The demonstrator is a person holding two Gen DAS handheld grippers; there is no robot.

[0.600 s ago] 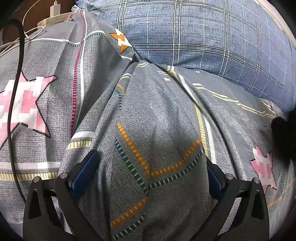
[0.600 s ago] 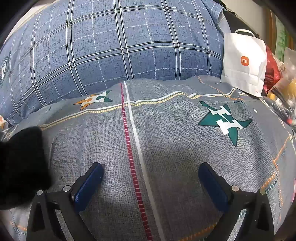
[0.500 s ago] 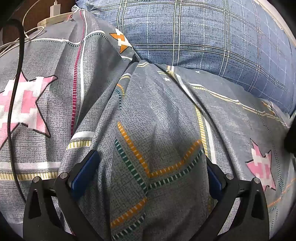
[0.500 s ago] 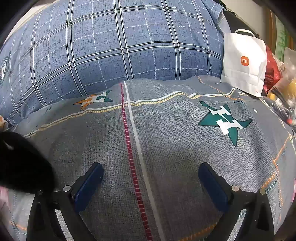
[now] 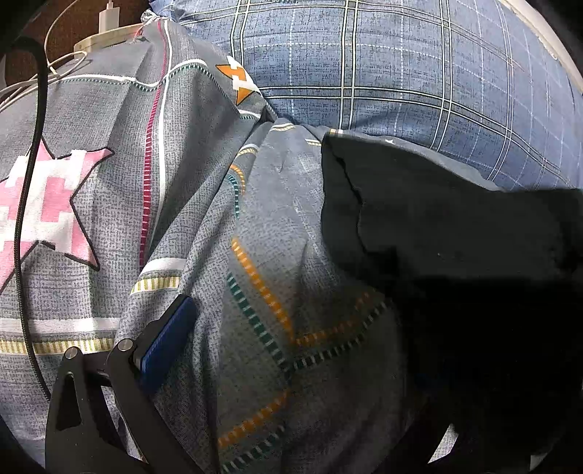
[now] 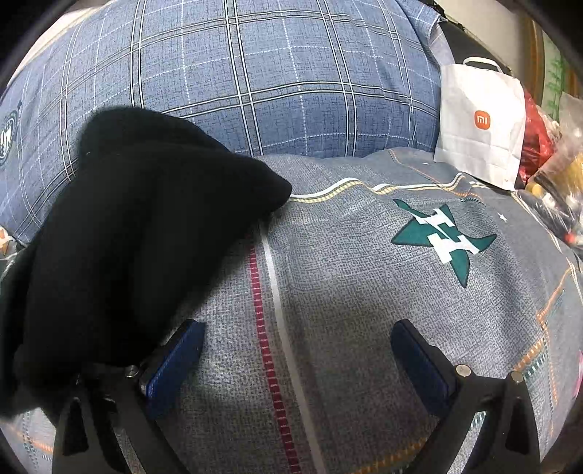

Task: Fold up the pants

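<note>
Black pants [image 5: 455, 226] lie in a heap on the grey patterned bedsheet [image 5: 284, 255], filling the right side of the left wrist view and covering my left gripper's right finger. My left gripper [image 5: 291, 342] is open and empty, its left blue pad [image 5: 167, 339] resting on the sheet. In the right wrist view the pants [image 6: 138, 226] cover the left side and drape over the left finger's base. My right gripper [image 6: 298, 361] is open and empty over the sheet [image 6: 364, 277], with both blue pads visible.
A blue plaid pillow [image 6: 255, 80] lies behind the pants. A white paper bag [image 6: 481, 124] and cluttered items [image 6: 550, 164] stand at the far right. A black cable [image 5: 25, 189], white cables and a charger [image 5: 109, 14] are at the far left.
The black pants have come in from the side and landed between the two grippers, now covering much of both views. Neither gripper has moved or closed.
</note>
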